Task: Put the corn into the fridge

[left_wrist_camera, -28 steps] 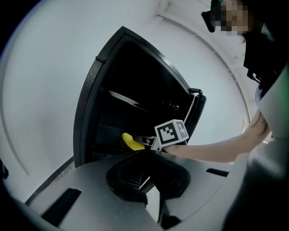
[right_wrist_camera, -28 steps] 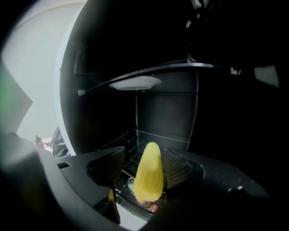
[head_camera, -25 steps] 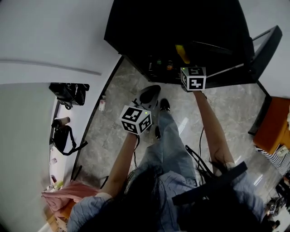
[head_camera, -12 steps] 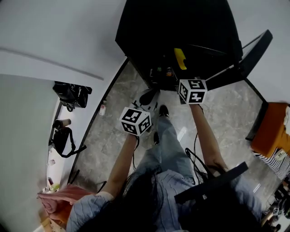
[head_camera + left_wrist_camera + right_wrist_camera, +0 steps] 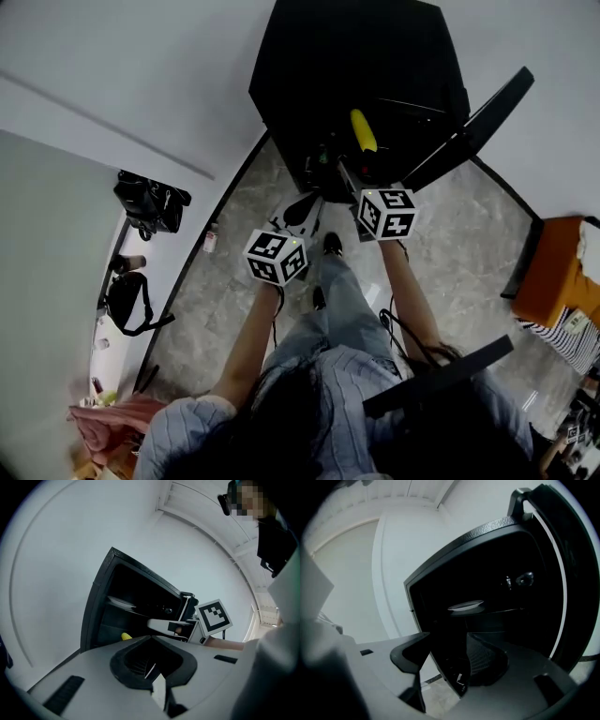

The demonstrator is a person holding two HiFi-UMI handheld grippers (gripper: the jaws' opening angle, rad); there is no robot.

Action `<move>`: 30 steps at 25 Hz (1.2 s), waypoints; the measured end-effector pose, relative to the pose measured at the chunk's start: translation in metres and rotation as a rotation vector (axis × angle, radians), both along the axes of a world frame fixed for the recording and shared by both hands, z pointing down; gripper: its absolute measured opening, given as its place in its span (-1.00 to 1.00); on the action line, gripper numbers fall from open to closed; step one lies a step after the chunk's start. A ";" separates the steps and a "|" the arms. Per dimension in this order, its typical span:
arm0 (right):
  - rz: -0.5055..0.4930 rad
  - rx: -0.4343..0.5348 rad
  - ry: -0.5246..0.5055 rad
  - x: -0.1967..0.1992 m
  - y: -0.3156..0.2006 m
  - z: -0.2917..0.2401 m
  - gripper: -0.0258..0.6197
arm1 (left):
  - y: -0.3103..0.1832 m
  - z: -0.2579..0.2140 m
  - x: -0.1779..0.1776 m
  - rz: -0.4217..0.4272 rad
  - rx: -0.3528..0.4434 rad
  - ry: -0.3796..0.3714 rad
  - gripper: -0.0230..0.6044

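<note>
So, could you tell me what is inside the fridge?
The fridge holds the corn and a plate; the rest is too dark to see.

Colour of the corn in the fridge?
Yellow corn; clearest in the head view, against the black fridge interior.

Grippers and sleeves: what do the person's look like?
The left gripper and right gripper each have two broad pale grey jaws with black ribbed pads and carry a white cube printed with black square markers. Thin black cables run from them. The sleeves are light blue.

No legible text or numbers
</note>
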State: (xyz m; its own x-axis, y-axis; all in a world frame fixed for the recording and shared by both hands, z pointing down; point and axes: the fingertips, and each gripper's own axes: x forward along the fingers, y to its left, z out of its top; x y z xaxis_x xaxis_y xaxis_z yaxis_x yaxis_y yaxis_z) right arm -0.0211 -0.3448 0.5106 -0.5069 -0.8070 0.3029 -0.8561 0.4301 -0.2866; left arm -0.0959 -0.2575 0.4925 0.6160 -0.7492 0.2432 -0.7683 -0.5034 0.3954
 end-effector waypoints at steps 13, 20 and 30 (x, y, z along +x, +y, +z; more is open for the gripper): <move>-0.030 -0.013 -0.099 -0.011 0.097 -0.047 -0.53 | 0.067 -0.038 -0.013 -0.002 0.044 0.040 -0.90; -0.042 -0.010 -0.110 -0.024 0.149 -0.062 -0.59 | 0.114 -0.051 -0.026 0.013 0.079 0.026 -0.90; 0.017 -0.061 -0.135 -0.001 0.192 -0.059 -0.60 | 0.138 -0.042 -0.018 0.026 0.042 0.074 -0.90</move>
